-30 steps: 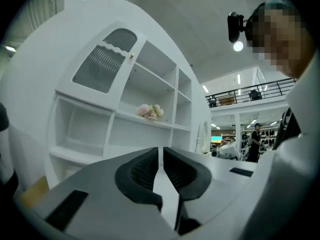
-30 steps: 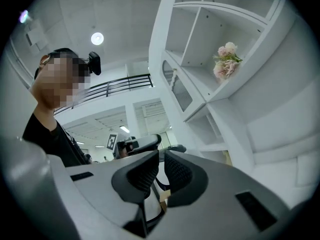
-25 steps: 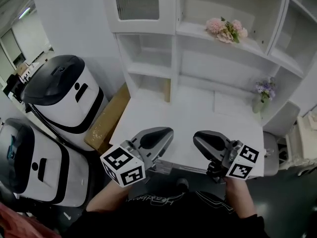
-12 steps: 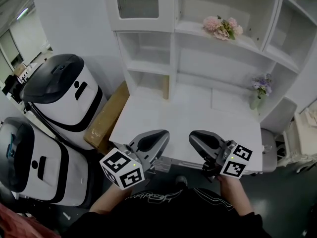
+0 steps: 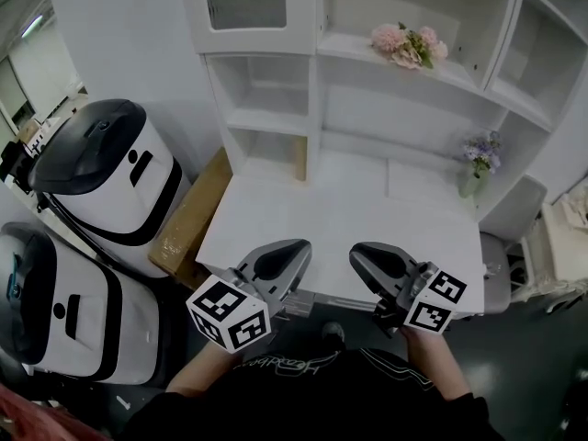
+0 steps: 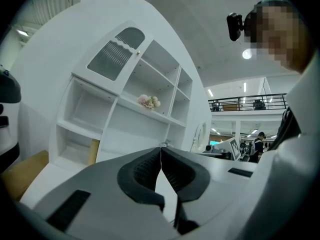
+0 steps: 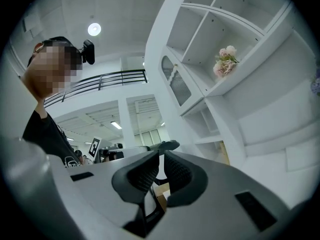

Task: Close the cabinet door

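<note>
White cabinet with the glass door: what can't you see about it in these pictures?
1. Head view: the white cabinet door with ribbed glass is cut off by the top edge.
2. All views: the ribbed glass hides whatever is inside.
3. Left gripper view: the small gold knob is too small to show its shape.

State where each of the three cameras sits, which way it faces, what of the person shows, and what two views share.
Head view: head-mounted, looking steeply down at desk and shelves; torso, left claw, right claw show.
Left gripper view: on the left claw, looking level at the shelves; head upper right.
Right gripper view: on the right claw, looking toward shelves; head and torso at left.
Shared: both gripper views show flowers and door.
</note>
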Demonstrator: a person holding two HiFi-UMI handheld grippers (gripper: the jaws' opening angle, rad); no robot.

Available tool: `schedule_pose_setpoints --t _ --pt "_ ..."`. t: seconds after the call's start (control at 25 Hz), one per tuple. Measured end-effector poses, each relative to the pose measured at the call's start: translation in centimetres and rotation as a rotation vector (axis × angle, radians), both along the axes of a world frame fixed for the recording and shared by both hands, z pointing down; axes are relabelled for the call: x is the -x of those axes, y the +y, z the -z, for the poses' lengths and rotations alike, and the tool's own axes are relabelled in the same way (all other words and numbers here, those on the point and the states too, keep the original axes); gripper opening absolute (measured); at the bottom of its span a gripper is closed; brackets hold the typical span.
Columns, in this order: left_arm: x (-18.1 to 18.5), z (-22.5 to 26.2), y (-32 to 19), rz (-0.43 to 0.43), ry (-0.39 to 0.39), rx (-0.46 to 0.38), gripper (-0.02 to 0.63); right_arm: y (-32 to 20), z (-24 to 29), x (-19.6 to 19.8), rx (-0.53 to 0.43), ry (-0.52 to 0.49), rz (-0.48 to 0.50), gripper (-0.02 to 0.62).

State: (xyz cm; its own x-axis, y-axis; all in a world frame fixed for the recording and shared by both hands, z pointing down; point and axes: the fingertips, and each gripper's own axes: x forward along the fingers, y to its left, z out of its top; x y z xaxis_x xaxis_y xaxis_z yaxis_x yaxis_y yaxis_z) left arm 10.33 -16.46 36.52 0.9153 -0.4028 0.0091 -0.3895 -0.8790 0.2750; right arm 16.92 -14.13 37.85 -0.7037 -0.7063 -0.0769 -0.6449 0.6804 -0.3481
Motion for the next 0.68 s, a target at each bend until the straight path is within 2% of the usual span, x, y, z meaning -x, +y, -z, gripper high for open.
schedule_pose_setpoints --t 0.68 --pt "-0.4 -1.2 0.1 0.011 -0.022 0.032 0.023 0.0 -0.7 -0.3 0.022 -0.009 -0.007 0.06"
